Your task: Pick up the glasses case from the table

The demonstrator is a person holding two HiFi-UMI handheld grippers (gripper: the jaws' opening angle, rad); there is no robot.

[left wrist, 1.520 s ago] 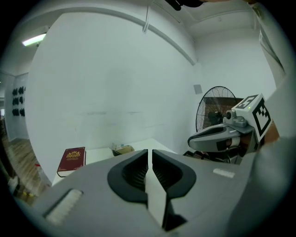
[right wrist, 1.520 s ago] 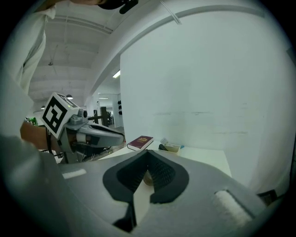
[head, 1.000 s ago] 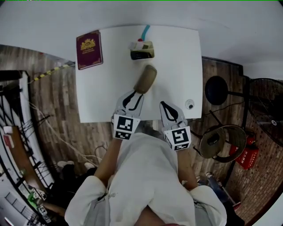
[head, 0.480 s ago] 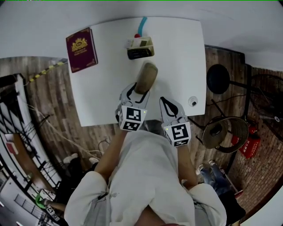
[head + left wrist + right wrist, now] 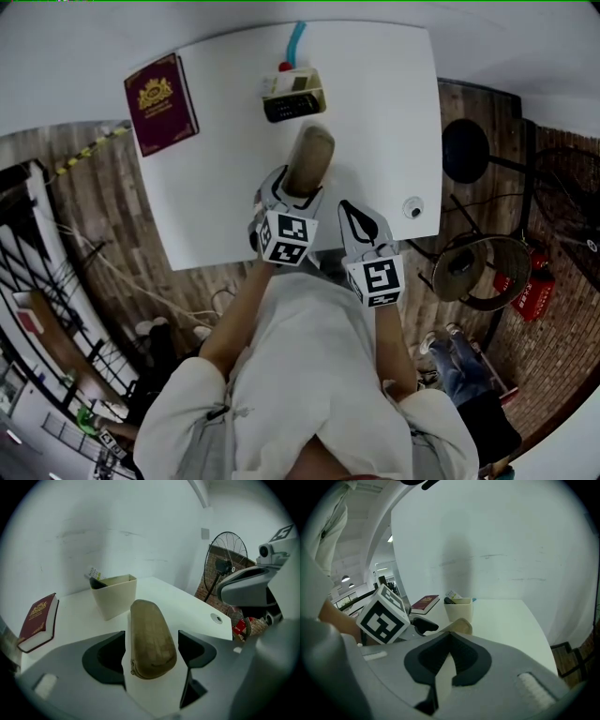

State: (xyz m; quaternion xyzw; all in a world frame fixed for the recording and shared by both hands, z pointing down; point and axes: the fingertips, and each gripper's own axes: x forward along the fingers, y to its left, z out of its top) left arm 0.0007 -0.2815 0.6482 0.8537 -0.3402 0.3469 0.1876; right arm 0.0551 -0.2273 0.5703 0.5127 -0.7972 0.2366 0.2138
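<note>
Your left gripper [image 5: 152, 644] has its jaws apart, one on either side of the near end of the olive-tan oblong zipped fabric glasses case [image 5: 307, 161], with a sliver of white tabletop showing on each side, so nothing is clamped as yet; the case lies flat on the white rectangular table [image 5: 394, 112], about midway between the left and right edges and nearer the near edge than the far one; its long axis runs from near edge to far edge, straight along the line of your jaws, so you would be closing across its narrow width, which looks like the sensible grip; your left hand is plainly the closer one, since the case lies just to the left of your right gripper [image 5: 449, 641], whose jaws are pressed together on nothing near the near edge; beyond the case's far end stands a cream rectangular holder [image 5: 292, 94], and a maroon hardback book [image 5: 159, 103] lies at the far left corner.
</note>
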